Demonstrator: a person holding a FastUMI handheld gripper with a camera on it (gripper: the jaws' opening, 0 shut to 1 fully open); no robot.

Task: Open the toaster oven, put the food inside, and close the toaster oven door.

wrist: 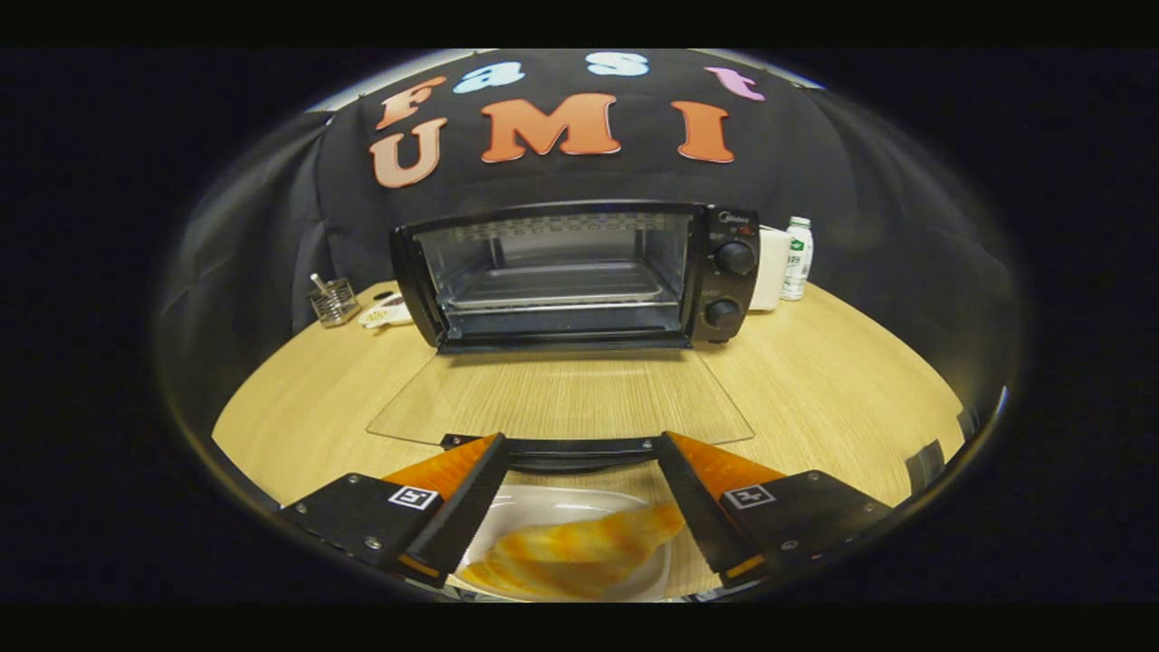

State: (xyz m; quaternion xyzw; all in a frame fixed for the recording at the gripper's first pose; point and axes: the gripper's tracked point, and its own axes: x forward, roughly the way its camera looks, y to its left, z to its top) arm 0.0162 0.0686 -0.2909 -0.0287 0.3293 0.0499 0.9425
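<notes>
The gripper (579,493) is hovering with jaws spread wide, gripping nothing, over a white oval plate (530,507) holding a golden, seemingly croissant-like pastry (579,552) lying crosswise before the open black toaster oven (579,272).

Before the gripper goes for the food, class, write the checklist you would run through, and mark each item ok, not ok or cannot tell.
1. Toaster oven door open: ok, the glass lies flat on the table.
2. Room inside: ok, the tray inside looks bare.
3. Pastry within reach: ok, it lies on the white plate between the fingers.
4. Gripper open: ok, both fingers stand apart, neither pressing on the pastry.
5. Fingers low enough to grasp: cannot tell.
6. Path to the oven: ok, only the open door lies ahead of the fingers.
</notes>
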